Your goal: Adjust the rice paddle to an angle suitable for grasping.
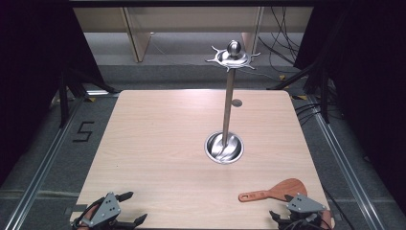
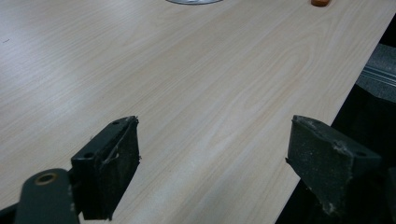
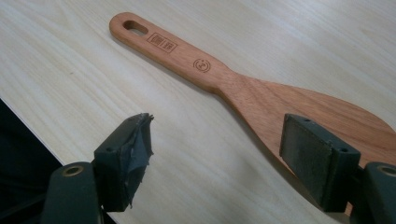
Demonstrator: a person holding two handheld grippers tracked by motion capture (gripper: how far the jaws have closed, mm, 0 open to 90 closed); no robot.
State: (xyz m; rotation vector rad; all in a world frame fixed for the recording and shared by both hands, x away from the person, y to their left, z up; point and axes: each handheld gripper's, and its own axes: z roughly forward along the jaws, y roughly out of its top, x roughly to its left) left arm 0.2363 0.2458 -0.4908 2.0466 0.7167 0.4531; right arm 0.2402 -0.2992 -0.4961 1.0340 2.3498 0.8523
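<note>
just beside right gripper (image 3: pixel 215 158): spatula (image 3: pixel 261 100)

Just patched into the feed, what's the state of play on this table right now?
Nothing is being held yet. A person has a tool in each hand at the near edge of the wooden table. The left tool is open over bare tabletop. The right tool is open too, just short of the wooden spatula, which lies flat near the table's near right corner. Mid-table, a metal stand rises upright from a round steel base, with hooks around its top and nothing hanging on them.
</note>
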